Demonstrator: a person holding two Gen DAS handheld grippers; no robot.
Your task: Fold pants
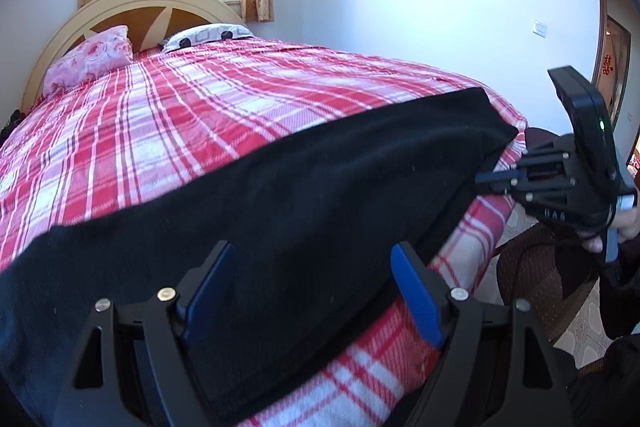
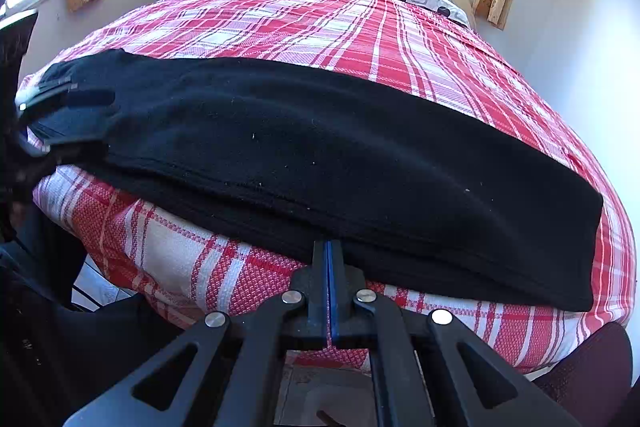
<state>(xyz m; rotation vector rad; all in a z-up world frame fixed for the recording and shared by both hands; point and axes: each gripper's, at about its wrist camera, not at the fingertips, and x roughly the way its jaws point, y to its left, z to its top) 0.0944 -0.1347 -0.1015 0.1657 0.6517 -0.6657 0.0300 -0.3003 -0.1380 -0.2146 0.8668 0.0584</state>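
Black pants (image 2: 320, 163) lie lengthwise along the bed's (image 1: 200, 123) near edge. Your right gripper (image 2: 328, 259) is pinched closed at their edge; your left gripper (image 1: 312, 287) gapes wide, empty, straddling them.

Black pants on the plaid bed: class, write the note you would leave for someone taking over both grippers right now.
Left gripper: jaws open, straddling the near edge of the black pants, gripping nothing.
Right gripper: jaws fully shut, tips at the pants' near edge toward the other end; whether any cloth is pinched cannot be told.
Pants: lie flat in one long strip across the foot of the bed, on the red plaid cover, apparently already folded lengthwise, leg on leg.
Left to do: probably grip both ends and fold the strip across its length, then smooth it.
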